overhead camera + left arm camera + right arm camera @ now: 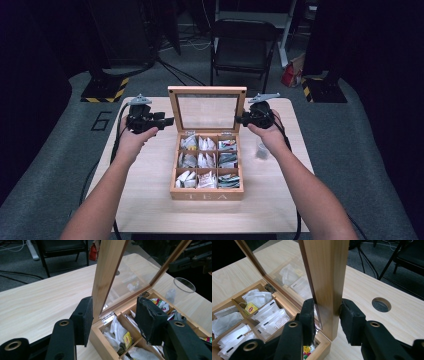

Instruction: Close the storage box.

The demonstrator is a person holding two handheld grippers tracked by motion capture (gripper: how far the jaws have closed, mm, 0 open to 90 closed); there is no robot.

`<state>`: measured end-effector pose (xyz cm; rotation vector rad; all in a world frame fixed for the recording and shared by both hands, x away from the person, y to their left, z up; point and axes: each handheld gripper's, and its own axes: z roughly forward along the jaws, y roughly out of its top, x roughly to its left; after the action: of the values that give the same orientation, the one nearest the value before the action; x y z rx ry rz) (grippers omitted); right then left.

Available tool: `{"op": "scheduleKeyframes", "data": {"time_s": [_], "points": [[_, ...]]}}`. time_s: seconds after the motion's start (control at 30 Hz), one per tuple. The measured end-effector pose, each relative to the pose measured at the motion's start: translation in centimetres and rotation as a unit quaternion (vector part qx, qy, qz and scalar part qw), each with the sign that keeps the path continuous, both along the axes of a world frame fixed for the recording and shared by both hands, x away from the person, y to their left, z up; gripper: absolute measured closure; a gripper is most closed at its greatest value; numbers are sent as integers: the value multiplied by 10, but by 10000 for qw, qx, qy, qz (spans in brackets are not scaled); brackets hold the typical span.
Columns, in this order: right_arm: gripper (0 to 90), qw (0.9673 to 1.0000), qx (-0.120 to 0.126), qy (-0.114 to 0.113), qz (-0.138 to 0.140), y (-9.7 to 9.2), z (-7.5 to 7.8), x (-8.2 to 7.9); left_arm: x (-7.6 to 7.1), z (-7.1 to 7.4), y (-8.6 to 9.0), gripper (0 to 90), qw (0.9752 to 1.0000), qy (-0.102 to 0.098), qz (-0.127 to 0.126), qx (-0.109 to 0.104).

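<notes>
right claw (327,315) clamps lid (327,277) edge | left claw (113,315) agape astride lid | left gripper view: clear cup (184,285)

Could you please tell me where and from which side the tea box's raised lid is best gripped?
Grip the lid by its upright wooden side rails, coming in from each outer side. The rails are flat and thin enough to straddle, as the right gripper does; the glass pane probably shouldn't be pinched.
</notes>
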<state>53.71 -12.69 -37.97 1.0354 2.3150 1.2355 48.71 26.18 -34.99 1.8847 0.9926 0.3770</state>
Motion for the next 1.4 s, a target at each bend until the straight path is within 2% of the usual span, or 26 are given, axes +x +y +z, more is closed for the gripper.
{"op": "scheduleKeyframes", "data": {"time_s": [0.53, 0.67, 0.9, 1.03, 1.1, 1.27, 1.4], "points": [[640, 9999, 2, -112, 61, -1, -2, -8, 11, 9, -13, 562, 9998, -179, -34, 43], [637, 9999, 21, -125, 67, -1, -2, -10, 10, 12, -14, 612, 9996, -287, -41, 46], [633, 9999, -24, -134, 92, -2, -2, -13, 9, 13, -16, 622, 9996, -274, -21, 53], [568, 9998, 137, -87, 74, -3, -2, -15, 9, 13, -14, 621, 9997, -246, -30, -8], [539, 9999, 141, -75, 54, -4, -3, -16, 8, 13, -15, 620, 9997, -254, -15, -23], [525, 9999, 139, -76, 6, -8, -4, -21, 6, 14, -14, 620, 9996, -266, -43, -11], [521, 9998, 131, -179, -22, -11, 1, -27, 3, 16, -14, 619, 9995, -297, -58, -24]]}}
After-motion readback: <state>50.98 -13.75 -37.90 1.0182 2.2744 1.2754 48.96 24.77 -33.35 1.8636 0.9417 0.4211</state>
